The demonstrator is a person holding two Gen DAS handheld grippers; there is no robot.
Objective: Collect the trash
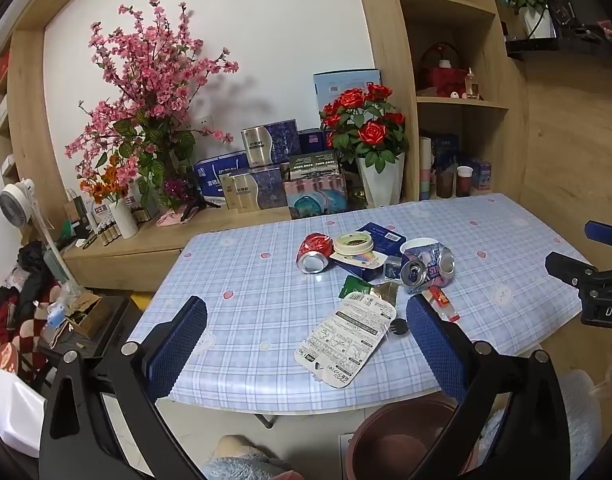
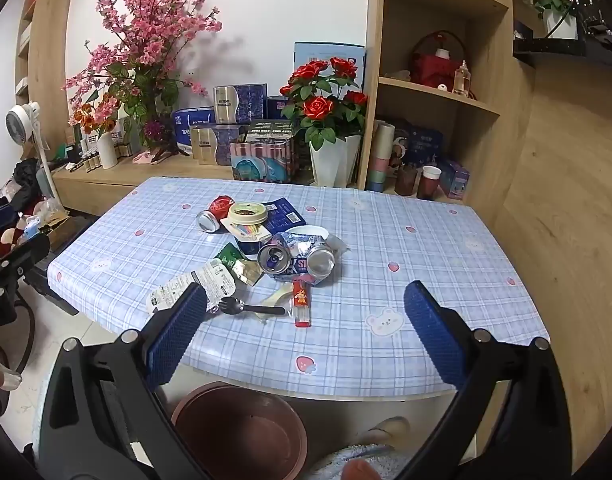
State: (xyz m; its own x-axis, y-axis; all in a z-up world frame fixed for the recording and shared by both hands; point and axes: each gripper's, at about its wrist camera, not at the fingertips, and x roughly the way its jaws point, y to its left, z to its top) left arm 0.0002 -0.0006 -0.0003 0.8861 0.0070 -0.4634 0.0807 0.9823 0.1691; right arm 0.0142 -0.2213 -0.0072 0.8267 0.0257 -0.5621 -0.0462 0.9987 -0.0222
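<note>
Plainly, in the left wrist view the left gripper (image 1: 306, 320) has its blue-padded fingers (image 1: 177, 344) spread wide with nothing between them, hovering over the near edge of the checked surface (image 1: 242, 280). Trash lies at twelve to one o'clock: a white printed wrapper (image 1: 345, 340) nearest, a green sachet (image 1: 353, 286), a crushed red can (image 1: 314, 254), a round cream lid (image 1: 353, 243) and a crushed blue can (image 1: 425, 266). A brown bin (image 1: 389, 440) stands on the floor below, at five o'clock.

From the right wrist view, the right gripper (image 2: 306, 320) is likewise wide and empty. A black plastic fork (image 2: 250, 308) and a red-labelled tube (image 2: 302, 304) lie at twelve o'clock, the cans beyond.
</note>
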